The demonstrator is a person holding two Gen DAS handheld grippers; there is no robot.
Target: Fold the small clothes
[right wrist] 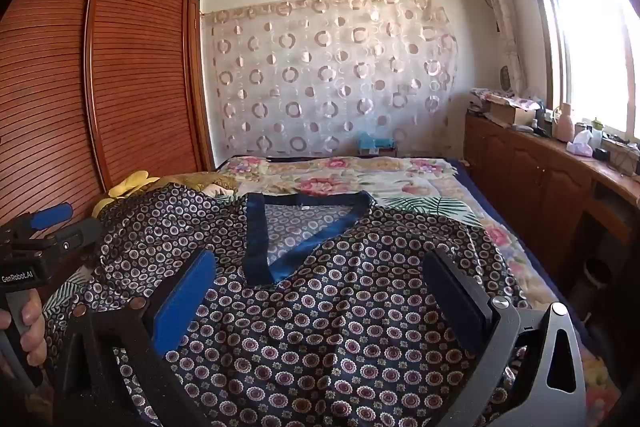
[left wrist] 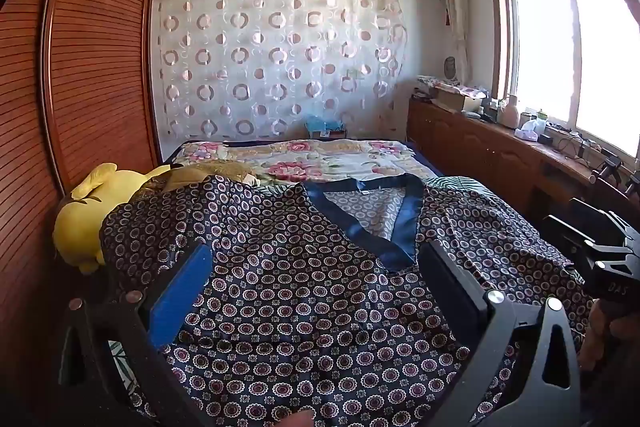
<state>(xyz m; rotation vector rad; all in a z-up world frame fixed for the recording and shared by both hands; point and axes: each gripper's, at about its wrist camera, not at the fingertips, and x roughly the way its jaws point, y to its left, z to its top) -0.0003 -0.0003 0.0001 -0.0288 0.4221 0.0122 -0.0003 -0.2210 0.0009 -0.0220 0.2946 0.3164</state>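
Observation:
A dark navy top with a small round flower print and a blue satin V-neck band lies spread on the bed, neckline away from me. It also shows in the right wrist view. My left gripper is open, fingers wide apart just above the garment's front. My right gripper is open too, hovering over the chest below the V-neck. Neither holds cloth. The left gripper's body shows at the left edge of the right wrist view; the right one's body at the right of the left view.
The bed has a floral cover. A yellow plush toy lies at the bed's left, partly under the top's sleeve. A slatted wooden wardrobe stands left. A low cabinet with clutter runs under the window at right.

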